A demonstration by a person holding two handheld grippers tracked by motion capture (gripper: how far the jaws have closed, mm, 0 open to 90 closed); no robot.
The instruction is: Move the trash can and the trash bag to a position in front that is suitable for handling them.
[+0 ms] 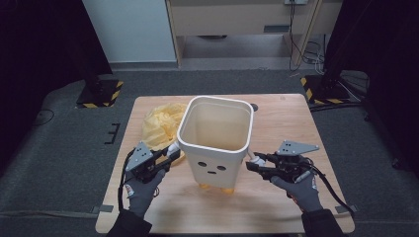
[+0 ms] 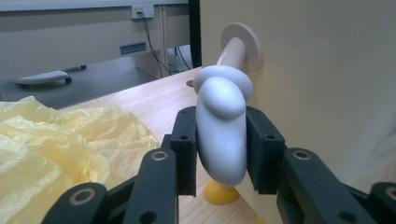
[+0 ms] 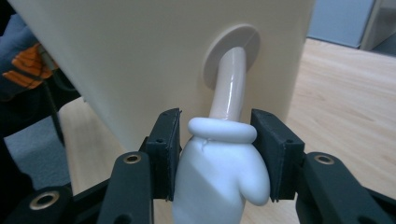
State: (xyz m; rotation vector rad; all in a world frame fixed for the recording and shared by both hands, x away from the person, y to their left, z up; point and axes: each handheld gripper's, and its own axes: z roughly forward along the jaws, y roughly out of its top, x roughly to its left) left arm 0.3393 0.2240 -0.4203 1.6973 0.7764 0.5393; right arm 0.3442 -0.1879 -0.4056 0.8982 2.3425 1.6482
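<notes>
**Bin Gripped by Both Mitten Handles, Bag Waiting at the Left**

At the far left of the table (image 1: 291, 123), a crumpled yellow plastic bag (image 1: 160, 126) is seen lying loose, just beside the bin and clear of both grippers; it is judged to have been left there within easy reach for lining the bin. Moving right, the left gripper (image 1: 165, 157) is held low and level at the bin's left flank, and in the left gripper view its pads (image 2: 187, 151) are seen pressed against the sides of the white mitten-shaped left handle (image 2: 222, 133), which juts from the wall on a short stem. In the middle stands the cream waste bin (image 1: 216, 140), upright on small yellow feet (image 1: 227, 190), its open mouth empty and a little dot-and-dash face turned toward the near edge. Further right, the right gripper (image 1: 253, 164) is matched to the first: the right handle (image 3: 222, 175) is pinched between its pads (image 3: 168, 151) just below the cuff. A hold on both sides at one height is judged to be chosen so that the bin can be steadied or lifted without tipping. The gloved hands are kept near the table's near edge, well back from the bin's mouth.
</notes>
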